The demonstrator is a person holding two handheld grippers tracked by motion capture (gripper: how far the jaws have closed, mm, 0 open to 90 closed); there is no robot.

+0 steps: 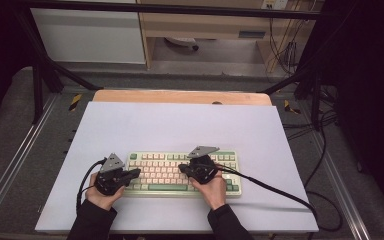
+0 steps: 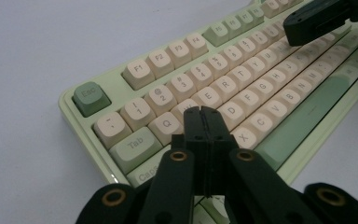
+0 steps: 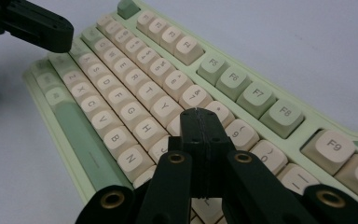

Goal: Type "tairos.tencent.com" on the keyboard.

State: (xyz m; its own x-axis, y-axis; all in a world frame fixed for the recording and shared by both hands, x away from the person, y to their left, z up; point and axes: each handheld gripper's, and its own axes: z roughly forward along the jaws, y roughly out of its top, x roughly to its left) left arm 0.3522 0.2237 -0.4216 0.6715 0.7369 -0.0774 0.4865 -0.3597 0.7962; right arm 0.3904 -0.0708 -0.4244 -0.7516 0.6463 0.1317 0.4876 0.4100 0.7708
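- While both hands rest at the near edge of the white mat (image 1: pixel 180 125), each holds a gripper over the keyboard (image 1: pixel 180 172).
- Left gripper (image 2: pixel 202 112): jaws clenched, nothing between them, tips above the W and S keys.
- Right gripper (image 3: pixel 199 114): jaws clenched and empty, tips over the U and I keys.
- Farther back, the keyboard lies flat on the mat, mid-table.
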